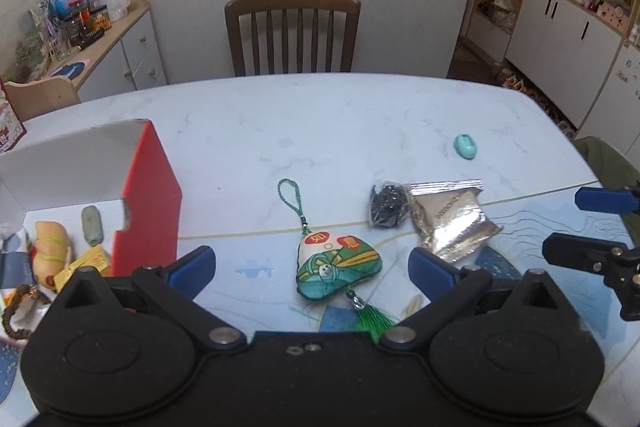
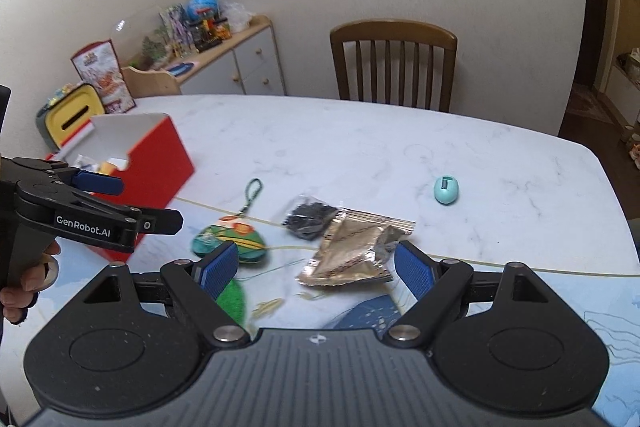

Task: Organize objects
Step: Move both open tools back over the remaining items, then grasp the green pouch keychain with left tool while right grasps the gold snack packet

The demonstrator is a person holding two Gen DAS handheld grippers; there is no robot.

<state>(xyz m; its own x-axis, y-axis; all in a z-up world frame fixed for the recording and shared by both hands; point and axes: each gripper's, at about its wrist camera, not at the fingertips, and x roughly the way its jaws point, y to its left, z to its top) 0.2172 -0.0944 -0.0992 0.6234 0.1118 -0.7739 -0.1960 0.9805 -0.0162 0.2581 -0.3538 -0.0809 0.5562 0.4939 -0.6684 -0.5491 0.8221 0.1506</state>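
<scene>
A: Hovering low, left hand-held gripper spread wide, nothing pinched; right hand-held gripper spread too. Sachet charm lies on the tabletop between the left fingers.

B: Handling?

A: Looks soft, light; I'd pinch the padded body. Long axis runs cord loop far, green tassel near.

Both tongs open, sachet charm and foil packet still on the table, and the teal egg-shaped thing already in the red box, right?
Not quite. The teal egg-shaped thing still lies on the table, far from the red box, as the left wrist view shows. The rest is right.
</scene>
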